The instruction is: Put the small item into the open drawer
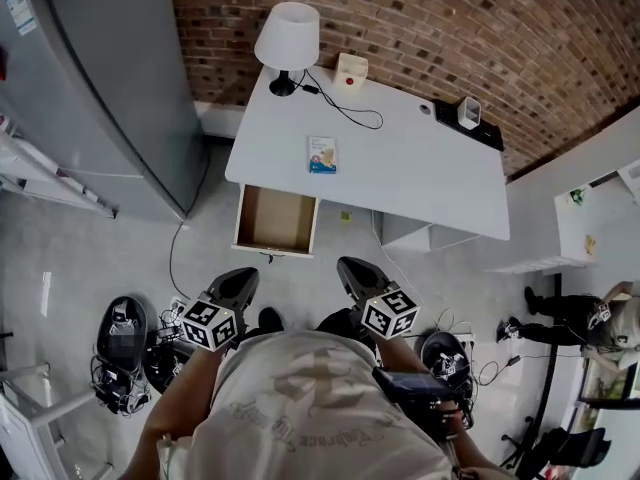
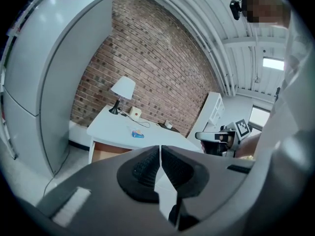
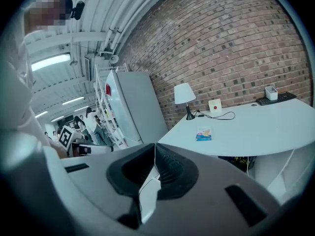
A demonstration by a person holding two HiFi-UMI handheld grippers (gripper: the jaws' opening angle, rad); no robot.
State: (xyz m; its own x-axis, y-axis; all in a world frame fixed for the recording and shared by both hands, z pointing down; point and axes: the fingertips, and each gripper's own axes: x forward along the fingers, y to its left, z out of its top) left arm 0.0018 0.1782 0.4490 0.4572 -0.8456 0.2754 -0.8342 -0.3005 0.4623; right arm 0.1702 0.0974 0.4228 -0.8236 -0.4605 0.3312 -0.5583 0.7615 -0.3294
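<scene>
The small item, a flat blue-and-white packet (image 1: 322, 155), lies on the white desk (image 1: 420, 173) a little behind the open wooden drawer (image 1: 276, 220). It also shows as a small packet (image 2: 137, 133) in the left gripper view and as the packet (image 3: 204, 134) in the right gripper view. My left gripper (image 1: 241, 284) and right gripper (image 1: 352, 276) are held close to my body, well short of the drawer. The left gripper (image 2: 160, 155) has its jaws pressed together with nothing between them. So does the right gripper (image 3: 155, 154).
A white lamp (image 1: 287, 40), a small white box with a red button (image 1: 350, 70) and its cable stand at the desk's back, a black tray with a cup (image 1: 467, 116) at its right. A tall grey cabinet (image 1: 110, 78) rises left. Cables and equipment (image 1: 125, 343) lie on the floor.
</scene>
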